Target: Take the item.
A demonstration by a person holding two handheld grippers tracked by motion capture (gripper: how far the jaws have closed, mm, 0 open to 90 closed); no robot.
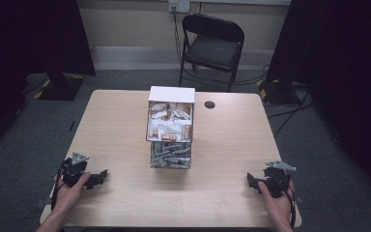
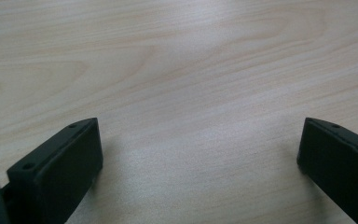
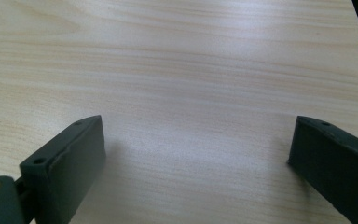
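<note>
Box (image 1: pixel 170 128) sits mid-table, its clear front showing packets above and grey bits below, well apart from both grippers. Left gripper (image 1: pixel 101 176) and right gripper (image 1: pixel 251 181) rest near the table's (image 1: pixel 232 145) front corners, jaws spread wide over bare wood, holding nothing. Best to bring both in level and together, meeting the box squarely from either side.

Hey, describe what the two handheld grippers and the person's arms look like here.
Both the left gripper and the right gripper are black, blocky tools with two flat, rectangular jaws that have small screw holes. Each carries a grey three-cornered plate on top and trails a thin black cable. The forearms are bare, with no sleeves visible.
</note>
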